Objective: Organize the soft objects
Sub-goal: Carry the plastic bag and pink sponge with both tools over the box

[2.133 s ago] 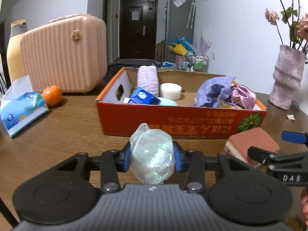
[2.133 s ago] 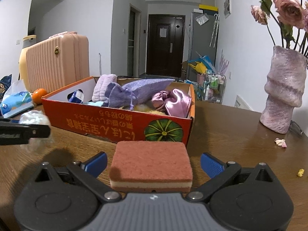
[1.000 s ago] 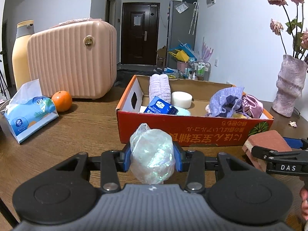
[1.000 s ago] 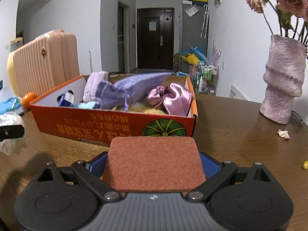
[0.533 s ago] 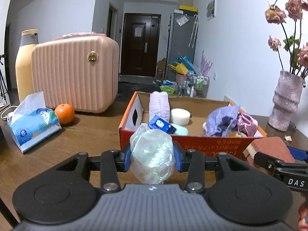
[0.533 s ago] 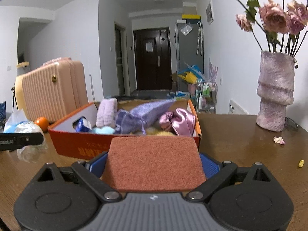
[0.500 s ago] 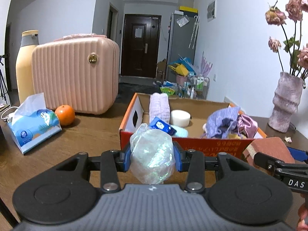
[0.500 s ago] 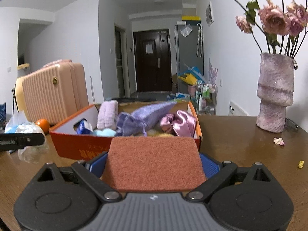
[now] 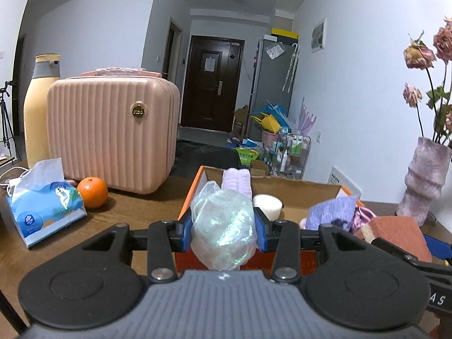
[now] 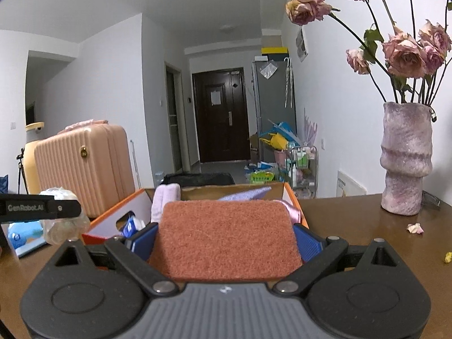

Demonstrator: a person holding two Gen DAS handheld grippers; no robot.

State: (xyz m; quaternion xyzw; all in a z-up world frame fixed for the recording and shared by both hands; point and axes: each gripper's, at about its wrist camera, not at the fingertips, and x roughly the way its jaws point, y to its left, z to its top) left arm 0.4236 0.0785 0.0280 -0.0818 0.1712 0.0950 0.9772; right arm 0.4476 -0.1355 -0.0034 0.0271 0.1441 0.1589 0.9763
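My left gripper [image 9: 223,233] is shut on a crumpled iridescent plastic bag [image 9: 224,226], held above the near wall of the orange cardboard box [image 9: 192,195]. In the box lie a lilac rolled towel [image 9: 237,182], a white round pad [image 9: 267,204], a purple cloth [image 9: 330,216] and a pink satin piece [image 9: 364,216]. My right gripper [image 10: 226,240] is shut on a reddish-brown sponge [image 10: 226,237], raised in front of the box [image 10: 118,212]. The sponge [image 9: 395,234] and bag [image 10: 60,223] each show in the other wrist view.
A pink suitcase [image 9: 113,132], a yellow bottle [image 9: 36,107], an orange [image 9: 92,192] and a blue tissue pack [image 9: 42,209] stand left of the box on the wooden table [image 9: 132,212]. A purple vase [image 10: 405,163] with dried roses stands at the right; petals [image 10: 415,228] lie near it.
Both grippers have risen with their loads, so the box sits lower in both views and more of the room shows. The right gripper closed on the sponge about two seconds back.
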